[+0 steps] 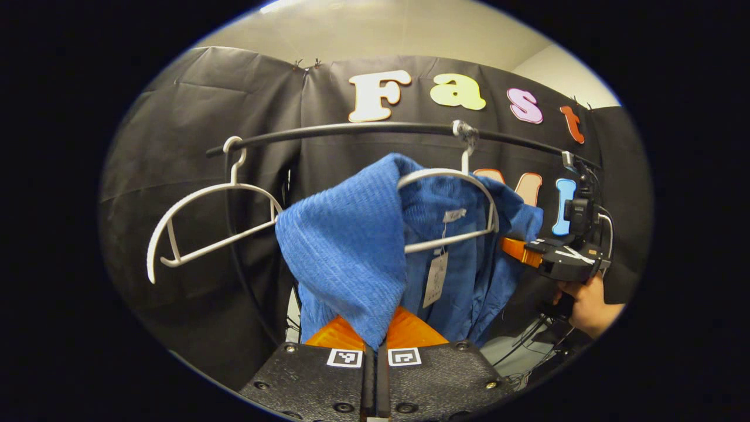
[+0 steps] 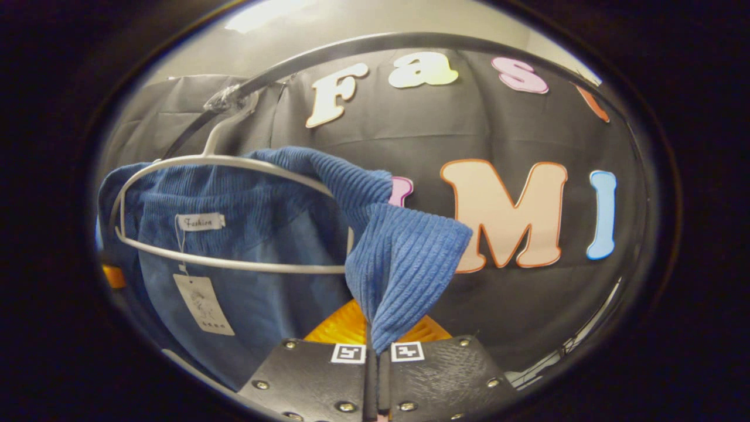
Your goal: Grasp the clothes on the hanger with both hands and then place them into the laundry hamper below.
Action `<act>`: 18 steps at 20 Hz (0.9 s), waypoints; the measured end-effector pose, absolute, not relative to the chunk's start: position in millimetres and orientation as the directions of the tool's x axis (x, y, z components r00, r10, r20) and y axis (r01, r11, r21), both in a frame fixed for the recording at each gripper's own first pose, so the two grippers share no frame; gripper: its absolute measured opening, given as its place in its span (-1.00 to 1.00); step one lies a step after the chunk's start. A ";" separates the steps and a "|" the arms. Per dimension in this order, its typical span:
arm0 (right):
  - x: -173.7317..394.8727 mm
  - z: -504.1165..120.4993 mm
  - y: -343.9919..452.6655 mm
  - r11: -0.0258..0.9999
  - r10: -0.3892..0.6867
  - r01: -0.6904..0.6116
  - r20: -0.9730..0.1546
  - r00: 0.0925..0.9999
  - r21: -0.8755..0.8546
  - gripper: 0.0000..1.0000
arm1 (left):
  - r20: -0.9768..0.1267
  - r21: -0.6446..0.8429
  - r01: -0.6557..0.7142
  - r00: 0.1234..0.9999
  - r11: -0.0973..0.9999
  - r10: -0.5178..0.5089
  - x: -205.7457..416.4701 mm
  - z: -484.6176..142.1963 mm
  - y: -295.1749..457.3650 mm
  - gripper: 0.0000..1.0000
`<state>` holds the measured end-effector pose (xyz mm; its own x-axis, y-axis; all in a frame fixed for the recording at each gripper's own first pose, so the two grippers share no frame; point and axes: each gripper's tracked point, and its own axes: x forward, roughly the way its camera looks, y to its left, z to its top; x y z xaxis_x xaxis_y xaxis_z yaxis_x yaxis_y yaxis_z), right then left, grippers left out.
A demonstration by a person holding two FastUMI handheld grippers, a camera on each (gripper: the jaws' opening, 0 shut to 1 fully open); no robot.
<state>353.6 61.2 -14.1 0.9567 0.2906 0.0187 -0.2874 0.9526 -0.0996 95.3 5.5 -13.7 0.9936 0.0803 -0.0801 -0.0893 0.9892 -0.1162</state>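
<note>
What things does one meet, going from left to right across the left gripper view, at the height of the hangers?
Empty white plastic hanger → blue ribbed corduroy garment pulled off its hanger's left end → white paper tag → the right gripper, reaching in at the garment's right edge → the hand holding it.

Black cloth wall hanging in soft folds, pinned along its top edge. Above the cloth – pale ceiling, with a bright patch of light at its upper left. In front of the cloth, a dark curved rail running across. Low and right of the rail – dark cables over a lighter strip, blurred.
</note>
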 end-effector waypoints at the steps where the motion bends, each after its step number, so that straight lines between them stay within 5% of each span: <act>1: 356.8 -8.9 56.8 0.957 0.277 -0.273 0.031 0.960 -0.100 -0.96 | -0.069 -0.128 -0.088 0.994 0.988 0.079 96.4 -5.8 7.1 -0.96; 10: 384.9 28.7 26.1 0.981 0.181 -0.170 0.122 0.976 -0.095 -0.89 | 0.008 -0.125 -0.084 0.996 0.989 0.086 92.3 53.1 21.4 -0.98; 18: 413.9 7.5 32.4 0.985 0.164 -0.159 0.083 0.983 -0.062 -0.96 | -0.019 -0.131 -0.094 0.996 0.987 0.093 103.3 42.6 33.5 -0.99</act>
<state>413.9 32.4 7.5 0.9829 0.1643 0.0833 -0.1594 0.9853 -0.0622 103.3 33.5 42.6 0.9955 0.0926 -0.0194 -0.0943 0.9869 -0.1311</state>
